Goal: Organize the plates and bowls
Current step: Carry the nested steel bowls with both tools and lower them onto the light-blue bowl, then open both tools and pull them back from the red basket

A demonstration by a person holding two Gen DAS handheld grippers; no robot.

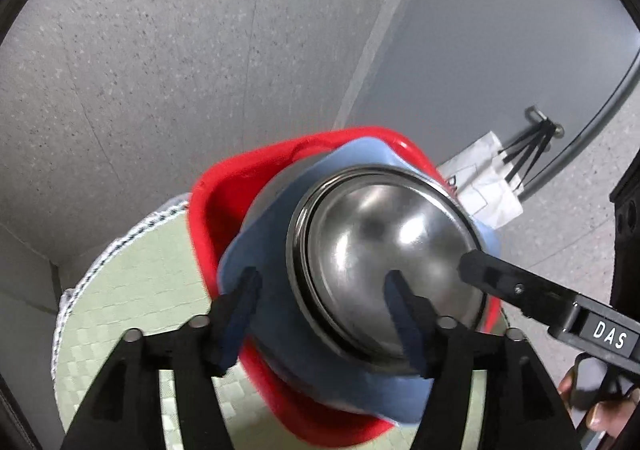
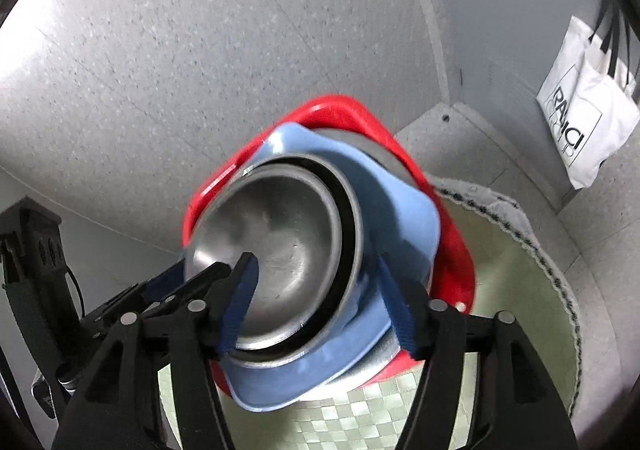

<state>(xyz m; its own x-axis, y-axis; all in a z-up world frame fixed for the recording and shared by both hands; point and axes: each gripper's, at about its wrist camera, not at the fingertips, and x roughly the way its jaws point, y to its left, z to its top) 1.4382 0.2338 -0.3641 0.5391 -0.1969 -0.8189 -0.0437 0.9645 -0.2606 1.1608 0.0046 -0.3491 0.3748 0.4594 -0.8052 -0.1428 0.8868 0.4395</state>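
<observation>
floor: grey speckled, all around the stack.
mat [image 1: 132,290]: pale green checked round mat with a knitted edge, on the floor, under the stack.
red plate [image 1: 224,202]: squarish, bottom of the stack, on the mat.
blue plate [image 1: 272,314]: wavy-edged, nested on the red one, turned a bit off its corners.
steel bowl [image 1: 384,258]: upright, mouth up, on top of the blue plate; looks like two steel bowls nested, a second rim shows in the right wrist view [image 2: 280,258].
tote bag [image 2: 584,122]: white, hanging well off to the side, not in play.
left gripper [image 1: 324,314]: jaws apart, nothing pinched; one finger over the blue plate's edge, the other over the bowl's inside, so the near rim sits in the gap.
right gripper [image 2: 316,290]: jaws apart too, nothing pinched; it straddles the bowl rim from the opposite side, one finger inside the bowl, one outside over the blue plate.
key relation: stack lies straight ahead and below both grippers; both equally close, on opposite sides of the bowl.
contact: can't tell if any pad touches metal, edges blurred.
judgement: stack looks just set down or about to be gripped.
</observation>
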